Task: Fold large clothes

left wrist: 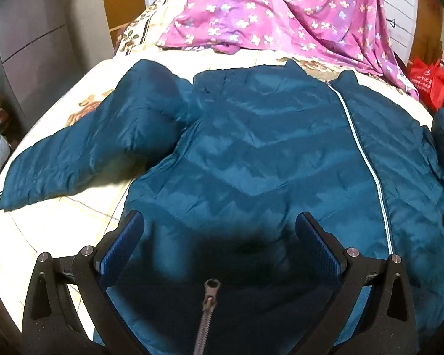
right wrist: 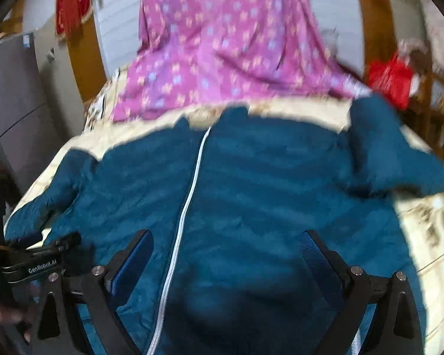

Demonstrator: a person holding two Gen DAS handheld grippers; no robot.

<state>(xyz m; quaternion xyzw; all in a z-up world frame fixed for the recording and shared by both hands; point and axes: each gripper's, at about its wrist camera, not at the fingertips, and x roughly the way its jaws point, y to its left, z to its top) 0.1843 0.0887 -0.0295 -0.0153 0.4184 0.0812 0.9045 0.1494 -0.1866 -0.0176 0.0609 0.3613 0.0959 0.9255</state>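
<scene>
Left wrist view, left to right. Cabinet, grey, at 10 o'clock, off the bed. Bed has a cream floral cover, bare patch at 8 o'clock. Jacket, teal and quilted, lies spread flat front-up across the middle of the bed, collar toward 12 o'clock. One sleeve angles out to 9 o'clock, cuff near the bed edge. Zipper, white, runs from the collar down toward 4 o'clock. Pink sheet with flower print sits past the collar at 12 o'clock, just apart from the jacket. Red bag at 2 o'clock, off the bed.

Left gripper: jaws wide apart, nothing between them, over the jacket hem. Whether the pads touch the cloth, cannot tell. A grey zip pull hangs at 6 o'clock, close to the lens.

Right wrist view is blurred. Left gripper's body shows at 8 o'clock. Jacket fills the centre, zipper just left of middle, other sleeve out at 2 o'clock. Right gripper: jaws wide apart, empty, over the hem right of the zipper.
</scene>
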